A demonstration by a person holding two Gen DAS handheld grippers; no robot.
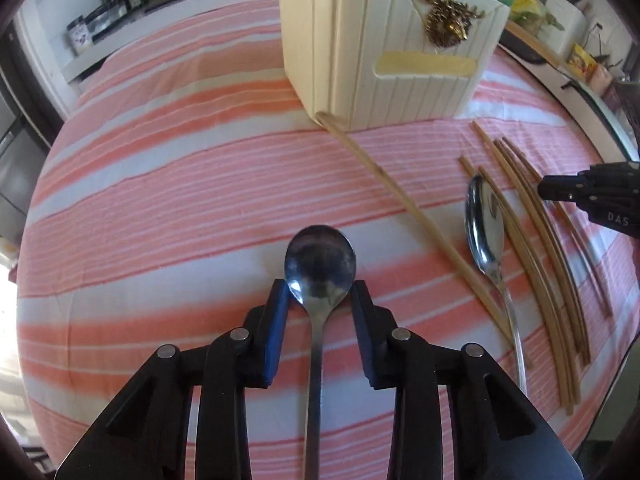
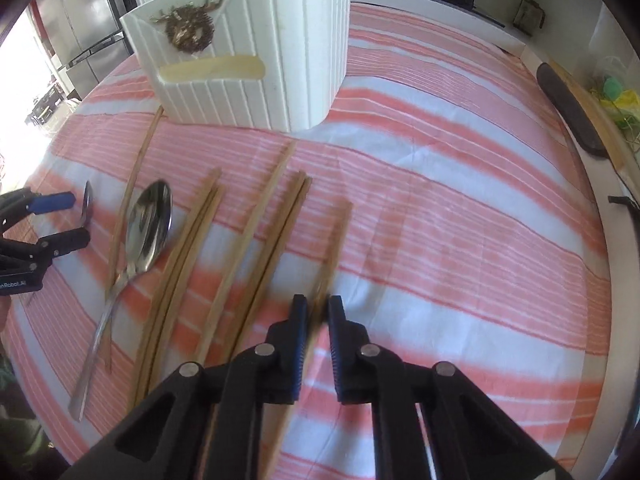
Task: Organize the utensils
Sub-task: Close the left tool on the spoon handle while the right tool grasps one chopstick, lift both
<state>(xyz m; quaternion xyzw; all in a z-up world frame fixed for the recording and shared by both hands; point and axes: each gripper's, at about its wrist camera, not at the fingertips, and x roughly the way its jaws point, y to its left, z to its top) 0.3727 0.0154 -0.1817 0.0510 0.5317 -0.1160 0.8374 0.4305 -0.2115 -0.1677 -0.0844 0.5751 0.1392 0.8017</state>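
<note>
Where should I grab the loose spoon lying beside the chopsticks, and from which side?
Grip the spoon on its thin handle just below the bowl, coming straight down from above, jaws across the handle. It lies flat on the striped cloth, and chopsticks crowd close on both sides, so the rounded bowl would probably slip.

Both cameras ride just behind their jaws and look steeply down, close over the striped table. The left wrist view faces the far edge with the white holder ahead to its right. The right wrist view sees that holder ahead to its left. Both share the holder, the loose spoon and the chopsticks.
</note>
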